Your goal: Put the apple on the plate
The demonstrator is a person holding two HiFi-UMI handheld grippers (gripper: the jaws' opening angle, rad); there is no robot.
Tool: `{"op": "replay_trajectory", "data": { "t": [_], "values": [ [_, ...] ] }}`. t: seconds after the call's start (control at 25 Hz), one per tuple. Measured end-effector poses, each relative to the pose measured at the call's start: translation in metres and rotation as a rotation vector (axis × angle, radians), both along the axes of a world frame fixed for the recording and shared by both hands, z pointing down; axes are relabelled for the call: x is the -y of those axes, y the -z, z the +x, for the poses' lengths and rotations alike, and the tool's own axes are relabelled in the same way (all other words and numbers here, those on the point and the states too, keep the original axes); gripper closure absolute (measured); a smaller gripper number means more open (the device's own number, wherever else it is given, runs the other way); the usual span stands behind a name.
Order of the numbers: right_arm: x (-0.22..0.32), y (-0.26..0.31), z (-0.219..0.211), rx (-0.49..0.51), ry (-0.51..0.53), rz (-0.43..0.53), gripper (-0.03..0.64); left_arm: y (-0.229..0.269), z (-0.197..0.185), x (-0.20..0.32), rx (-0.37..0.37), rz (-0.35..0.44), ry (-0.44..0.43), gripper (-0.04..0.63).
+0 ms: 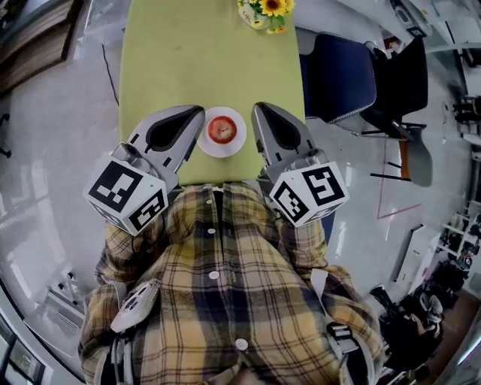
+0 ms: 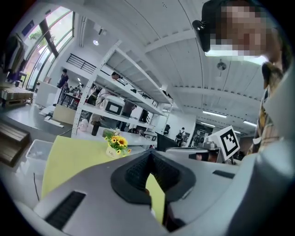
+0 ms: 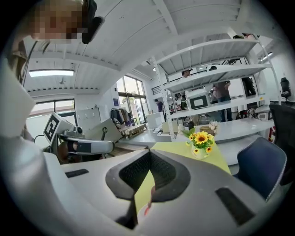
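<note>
**Head view:** apple [image 1: 222, 130] sits on the white plate [image 1: 206, 147], at the near end of the green table [image 1: 188, 60], right in front of the person. left tongs [image 1: 198, 112] are just beside the plate on its left, right tongs [image 1: 258, 107] just beside it on the right. Neither touches apple or plate, as far as I can tell. Both look tips-together, nothing carried. Sunflower pot [image 1: 267, 10] is at the far end of the table and a blue chair [image 1: 337, 75] off to the right, both well apart from the plate.

**Left gripper view:** left tongs [image 2: 150, 153] have tips meeting at the front, w/ only the moulded hollow behind them gaping. Thru it just green table, no fruit. They aim roughly level across the table twd the sunflowers, so the plate is below frame. Marker cube of the other tongs [image 2: 228, 142] shows at right.

**Right gripper view:** same story for the right tongs [image 3: 148, 154]: tips together, empty. A thin red sliver shows low in the hollow, prob. the apple underneath, but can't be sure.

**Step in hand, my read:** placing is done, apple already on plate, so this is the clear-off. The next move needs little:
- Hold both tongs shut & off the plate rim.
- Bring them back twd the body w/o nudging the plate, which sits close to the table edge.
- Apple looks about centred, so roll-off risk seems low.
</note>
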State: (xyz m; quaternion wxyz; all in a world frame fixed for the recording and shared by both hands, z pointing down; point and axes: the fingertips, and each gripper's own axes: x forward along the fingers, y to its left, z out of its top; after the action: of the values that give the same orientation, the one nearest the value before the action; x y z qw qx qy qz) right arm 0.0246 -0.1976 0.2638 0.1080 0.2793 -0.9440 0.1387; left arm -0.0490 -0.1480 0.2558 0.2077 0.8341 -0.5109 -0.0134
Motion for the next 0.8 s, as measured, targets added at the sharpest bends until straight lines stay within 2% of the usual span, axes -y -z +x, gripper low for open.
{"op": "replay_trajectory", "data": {
  "t": [0.28, 0.56, 0.8],
  "values": [
    [-0.005, 0.019, 0.005, -0.011, 0.016, 0.067, 0.621, 0.018, 0.008, -0.007, -0.002, 0.016, 0.006, 0.588],
    [-0.012, 0.017, 0.004, -0.014, 0.038, 0.061, 0.621, 0.028, 0.007, -0.009, -0.011, 0.029, 0.003, 0.588],
    [-0.015, 0.014, 0.007, -0.017, 0.046, 0.045, 0.621, 0.025, 0.01, -0.008, -0.022, 0.004, 0.008, 0.588]
  ]
}}
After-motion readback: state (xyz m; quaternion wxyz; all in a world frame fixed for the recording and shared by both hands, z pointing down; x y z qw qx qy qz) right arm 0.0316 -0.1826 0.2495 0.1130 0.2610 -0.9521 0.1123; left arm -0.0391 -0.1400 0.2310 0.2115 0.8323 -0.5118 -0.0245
